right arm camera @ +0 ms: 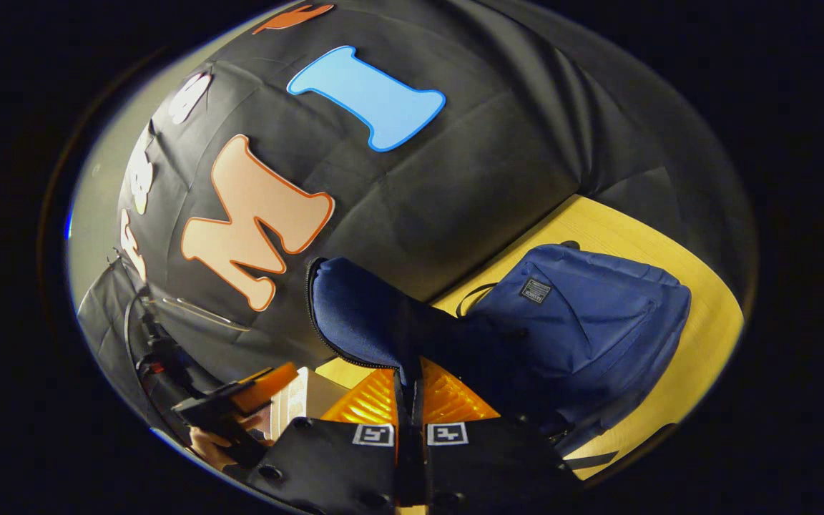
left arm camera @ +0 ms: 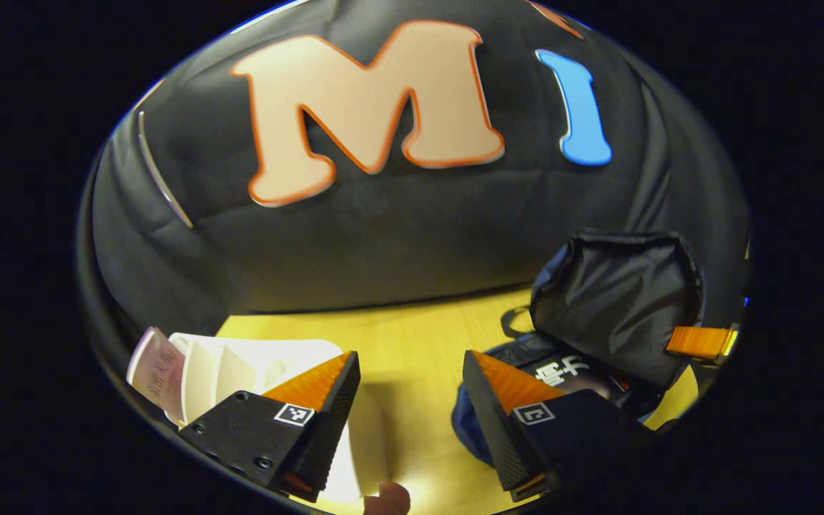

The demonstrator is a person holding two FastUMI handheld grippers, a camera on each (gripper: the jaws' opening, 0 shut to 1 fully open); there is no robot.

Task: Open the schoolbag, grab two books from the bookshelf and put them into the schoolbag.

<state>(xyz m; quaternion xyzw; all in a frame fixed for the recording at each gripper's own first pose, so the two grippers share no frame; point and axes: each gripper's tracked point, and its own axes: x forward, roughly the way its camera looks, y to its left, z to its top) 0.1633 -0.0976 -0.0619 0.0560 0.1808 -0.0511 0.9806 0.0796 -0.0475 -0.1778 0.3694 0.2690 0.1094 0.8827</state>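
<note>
While raised, right hand-held gripper (right arm camera: 410, 400) on schoolbag flap (right arm camera: 362, 315).

Dim booth, sharp focus, strong fisheye edge warping

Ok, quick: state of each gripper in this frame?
Left gripper: open, holding nothing, above the table.
Right gripper: shut on the schoolbag's flap, holding the schoolbag open.

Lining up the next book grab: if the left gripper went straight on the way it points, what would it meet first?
Probably nothing soon: the left gripper stands open over bare table, bookshelf one side, schoolbag the other. Next comes the booth wall; depth unclear.
</note>
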